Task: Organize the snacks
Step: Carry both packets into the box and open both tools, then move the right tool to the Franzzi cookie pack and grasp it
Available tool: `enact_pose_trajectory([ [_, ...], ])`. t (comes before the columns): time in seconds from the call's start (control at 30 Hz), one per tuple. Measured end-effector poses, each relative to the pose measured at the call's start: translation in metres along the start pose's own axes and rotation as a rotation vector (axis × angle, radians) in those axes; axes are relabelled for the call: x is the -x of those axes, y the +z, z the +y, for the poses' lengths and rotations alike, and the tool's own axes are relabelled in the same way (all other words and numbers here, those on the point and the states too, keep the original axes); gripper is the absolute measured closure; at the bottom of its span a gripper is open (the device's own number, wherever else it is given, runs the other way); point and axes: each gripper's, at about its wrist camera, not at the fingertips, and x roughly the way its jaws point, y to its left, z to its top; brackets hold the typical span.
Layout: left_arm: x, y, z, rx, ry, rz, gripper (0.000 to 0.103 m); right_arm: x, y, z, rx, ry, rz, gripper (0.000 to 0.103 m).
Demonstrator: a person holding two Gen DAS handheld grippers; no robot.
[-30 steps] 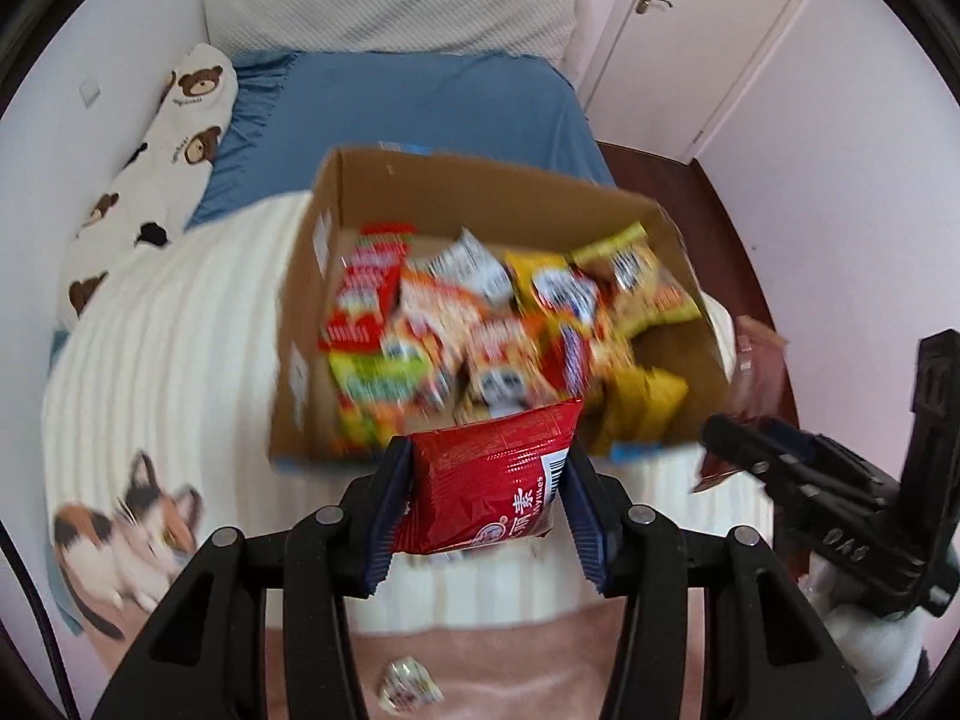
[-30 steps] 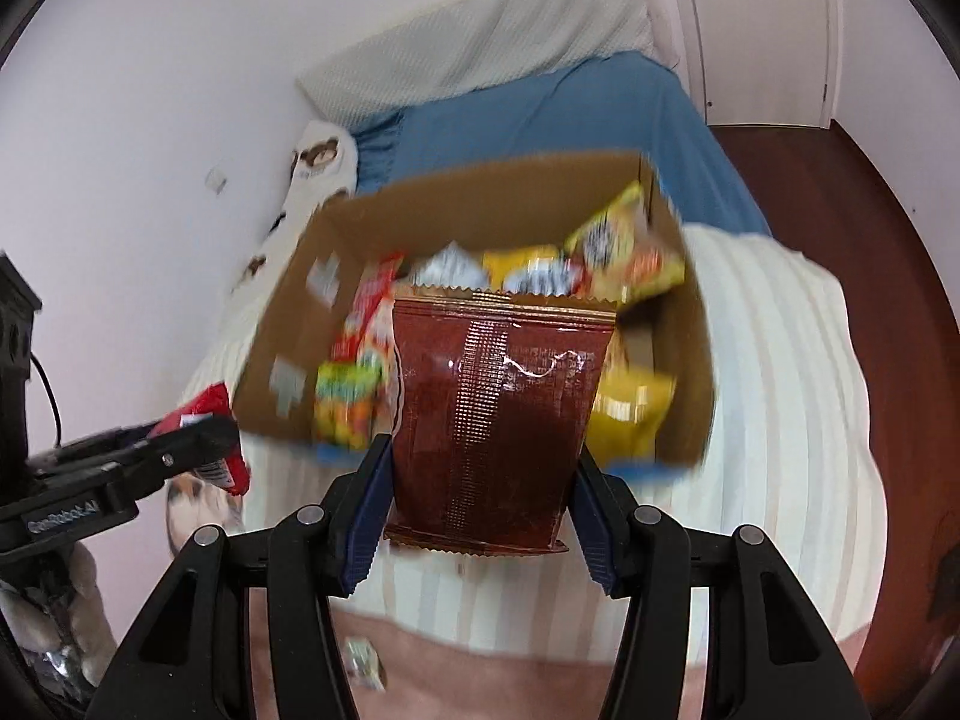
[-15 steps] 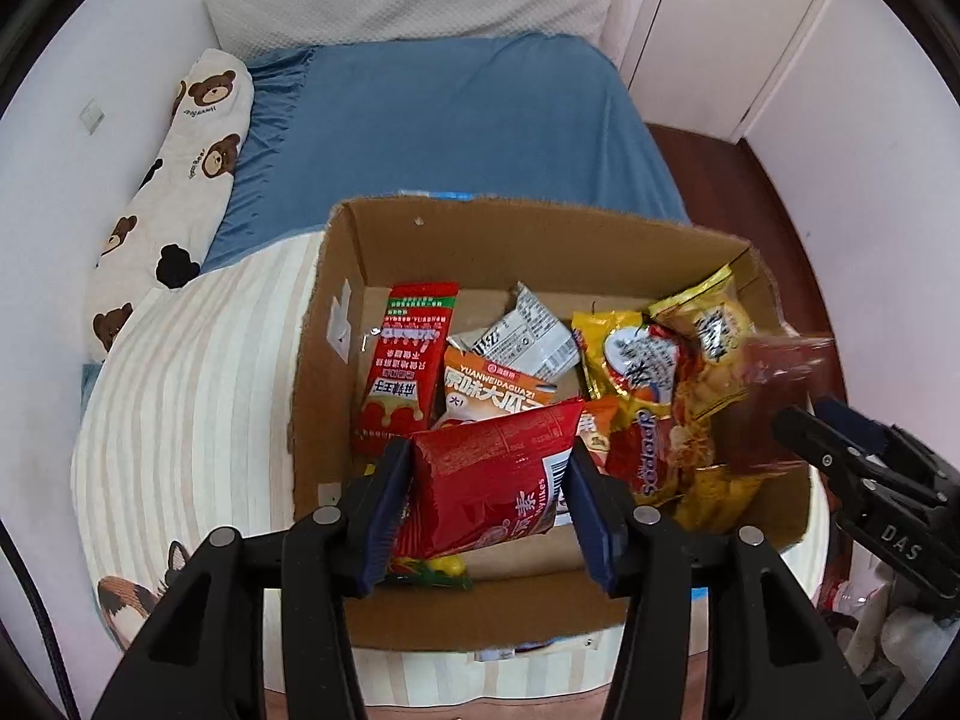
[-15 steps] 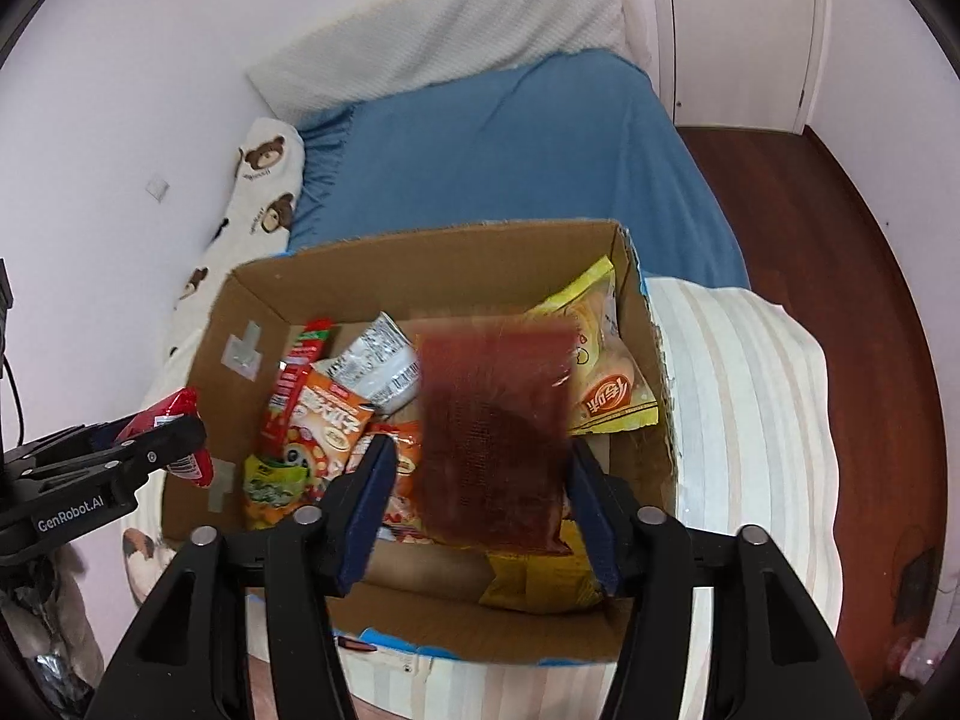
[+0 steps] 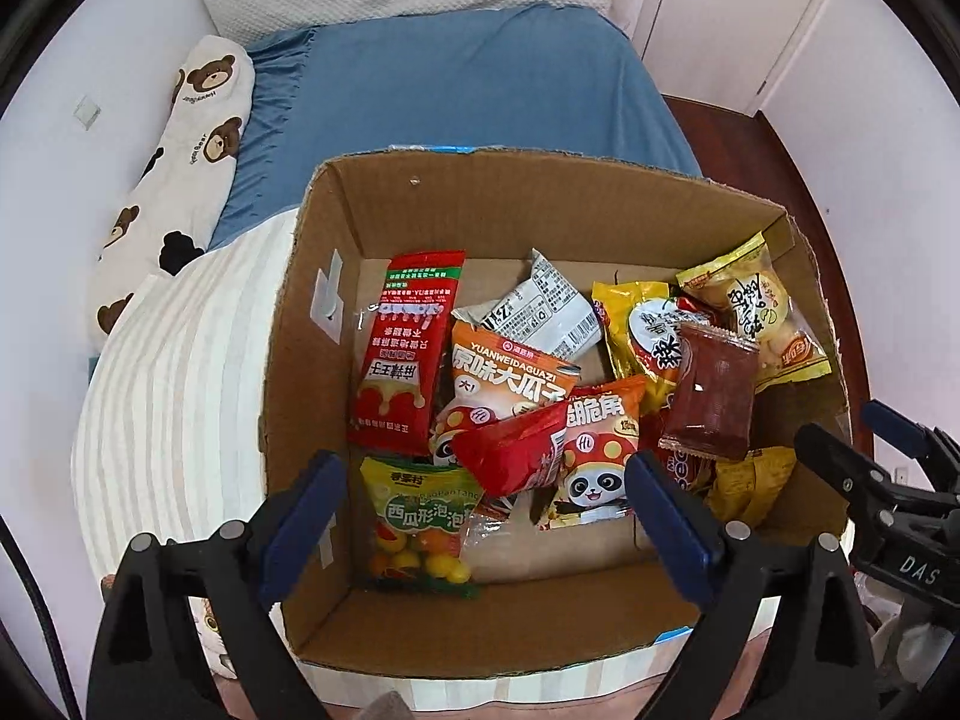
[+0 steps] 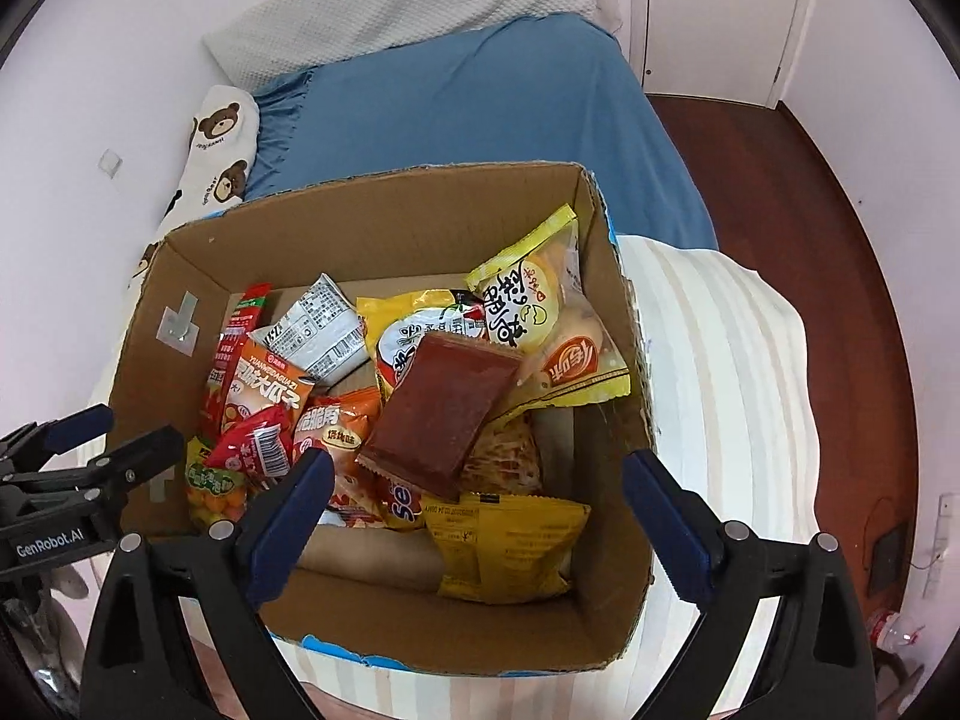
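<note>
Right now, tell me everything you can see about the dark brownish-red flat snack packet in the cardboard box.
The dark brownish-red flat snack packet is a glossy rectangular pouch with crimped, serrated end seals and no readable print. It lies tilted on top of the other snacks toward the right side of the open cardboard box, leaning across a yellow noodle bag and an orange bag. Nothing grips it; it sits beyond the open right gripper.

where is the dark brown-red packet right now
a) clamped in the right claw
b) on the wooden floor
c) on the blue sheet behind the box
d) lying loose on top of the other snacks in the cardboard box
d: the dark brown-red packet lies on the snack pile inside the cardboard box, while the right claw stands open with nothing between its pads.
</note>
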Motion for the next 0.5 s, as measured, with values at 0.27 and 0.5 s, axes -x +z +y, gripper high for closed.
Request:
enact_pose_trajectory([
  [0.27,0.025,-0.004,-0.002,-0.001,0.010,-0.059,0.007,0.016,-0.010,0.007,0.018,-0.017,-0.029,0.004],
  [0.5,0.050,-0.018,-0.010,-0.008,0.016,-0.127,0.007,0.037,-0.024,0.008,0.017,-0.021,-0.065,0.004],
])
